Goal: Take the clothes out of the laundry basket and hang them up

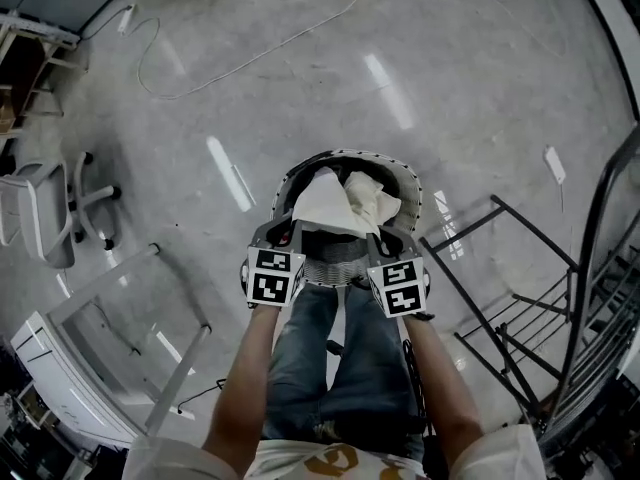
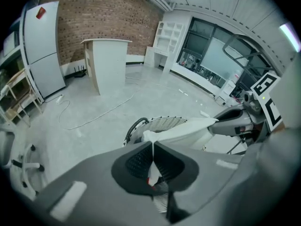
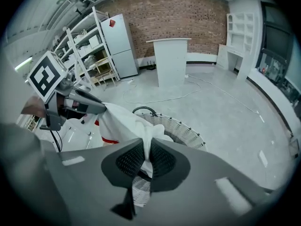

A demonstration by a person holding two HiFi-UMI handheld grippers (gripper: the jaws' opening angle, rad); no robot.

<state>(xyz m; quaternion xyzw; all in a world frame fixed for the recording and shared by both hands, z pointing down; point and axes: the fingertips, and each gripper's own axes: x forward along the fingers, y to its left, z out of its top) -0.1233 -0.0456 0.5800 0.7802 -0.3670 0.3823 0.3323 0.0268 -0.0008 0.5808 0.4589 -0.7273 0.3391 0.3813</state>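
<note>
In the centre of the head view, the left gripper and right gripper sit side by side just above the person's knees, both on one white garment. In the left gripper view the jaws of the left gripper are pressed together with a thin edge of the garment pinched between them. From there the fabric runs to the right gripper at the right of that frame. In the right gripper view the jaws of the right gripper are likewise closed on a fold of the garment, which shows a red stripe lower left and leads to the left gripper at the left.

The garment lies pulled up over the near rim of a round mesh basket standing on the grey floor. A cream piece lies inside the basket, right of the garment. A black rack stands at the right edge of the head view, and a white chair at the left.
</note>
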